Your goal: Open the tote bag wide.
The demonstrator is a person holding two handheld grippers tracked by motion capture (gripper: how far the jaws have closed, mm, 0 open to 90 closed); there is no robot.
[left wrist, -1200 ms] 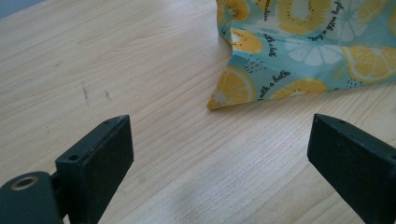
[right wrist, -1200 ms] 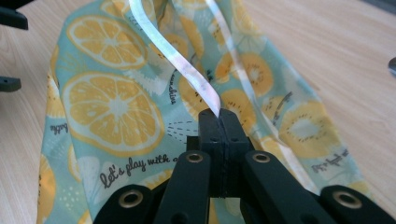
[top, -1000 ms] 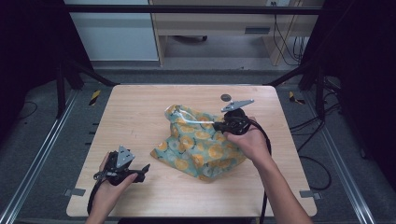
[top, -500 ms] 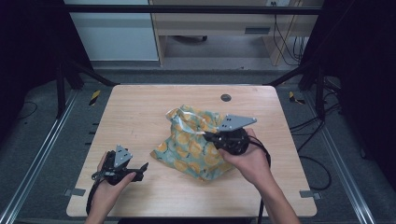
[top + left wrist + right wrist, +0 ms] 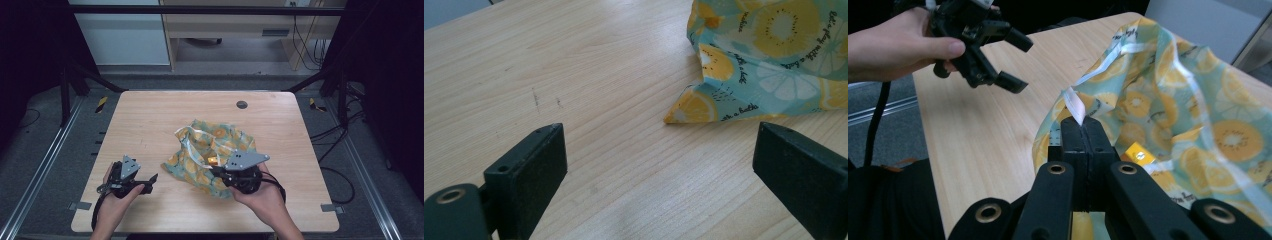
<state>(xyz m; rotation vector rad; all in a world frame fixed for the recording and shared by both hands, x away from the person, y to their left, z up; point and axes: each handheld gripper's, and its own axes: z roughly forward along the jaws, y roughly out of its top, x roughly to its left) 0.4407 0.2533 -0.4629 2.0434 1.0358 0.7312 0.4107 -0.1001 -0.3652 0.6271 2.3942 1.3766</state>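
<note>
Loads of bare wood table [image 5: 150, 120] on the left and far side to swing through. The crumpled fruit-print bag [image 5: 212, 150] hogs the center-right, and there's a small dark round thing [image 5: 242, 104], maybe a grommet, behind it.

Even overhead light brightens the table [image 5: 150, 125] against dark surroundings, with soft shadows and slight blur.

The fruit-print bag [image 5: 769, 55] in the upper right of the left gripper view carries small black cursive writing scattered between its citrus slices. A line near the bag's lower corner seems to read "with a little", and curved lines at the top and right edge of the frame are too small and cut off to make out. In the right gripper view, tiny black print along the bag's lower right edge cannot be read.
</note>
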